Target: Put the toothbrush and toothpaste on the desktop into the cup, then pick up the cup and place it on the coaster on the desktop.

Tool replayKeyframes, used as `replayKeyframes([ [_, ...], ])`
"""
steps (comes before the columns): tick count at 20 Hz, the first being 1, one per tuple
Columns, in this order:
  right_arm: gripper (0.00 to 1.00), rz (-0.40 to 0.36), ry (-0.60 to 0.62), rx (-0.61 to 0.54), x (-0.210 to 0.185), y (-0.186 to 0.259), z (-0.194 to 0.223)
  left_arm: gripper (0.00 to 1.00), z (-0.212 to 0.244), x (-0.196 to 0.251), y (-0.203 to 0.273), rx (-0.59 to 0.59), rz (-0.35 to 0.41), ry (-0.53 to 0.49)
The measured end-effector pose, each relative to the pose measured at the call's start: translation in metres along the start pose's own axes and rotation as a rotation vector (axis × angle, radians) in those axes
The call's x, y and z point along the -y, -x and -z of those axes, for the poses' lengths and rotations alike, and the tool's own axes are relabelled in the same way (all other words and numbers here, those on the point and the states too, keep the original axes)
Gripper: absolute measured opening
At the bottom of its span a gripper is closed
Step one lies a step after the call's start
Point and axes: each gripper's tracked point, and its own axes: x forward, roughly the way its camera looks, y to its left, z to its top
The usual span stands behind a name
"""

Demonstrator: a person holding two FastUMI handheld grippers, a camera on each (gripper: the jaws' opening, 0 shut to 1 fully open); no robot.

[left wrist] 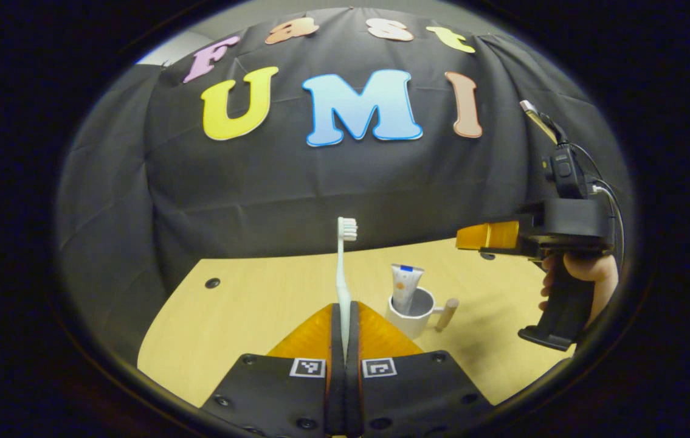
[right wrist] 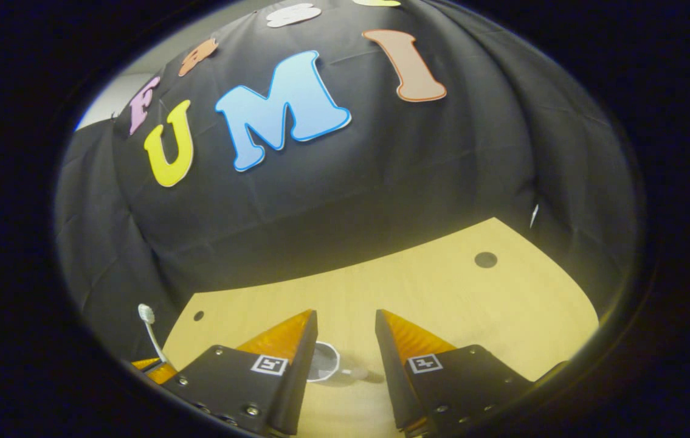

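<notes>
Left gripper view, bottom centre: left gripper (left wrist: 345, 313) pressed together on toothbrush (left wrist: 341, 277), both fingers clamping the lower handle. Brush upright, bristle head at frame centre against the black cloth wall (left wrist: 272, 182), bristles facing right.

Just right of the fingers, slightly beyond: white cup (left wrist: 413, 316) standing on the light wooden desktop (left wrist: 241, 316), wooden handle pointing right. Toothpaste (left wrist: 406, 286) inside the cup, upright, flat end above the rim.

Right edge of frame, above the desktop: right gripper (left wrist: 472, 236) held side-on by a hand (left wrist: 582, 274), fingers pointing left. Spread not readable from this angle.

Right gripper view, bottom centre: right gripper (right wrist: 345, 322) wide open, nothing between the fingers. Cup rim (right wrist: 323, 365) visible low in the gap, beneath the fingers. Lower left of frame: toothbrush head (right wrist: 146, 314) with a bit of the left gripper (right wrist: 151, 366) under it. Coaster not identifiable.
</notes>
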Motion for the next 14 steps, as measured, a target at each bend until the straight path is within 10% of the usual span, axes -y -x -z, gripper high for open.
replayKeyframes([
  [14,0.60,0.190,-0.053,-0.041,0.104,0.049,0.023,0.07,-0.029,0.127,-0.088,0.102,0.254,-0.127],
])
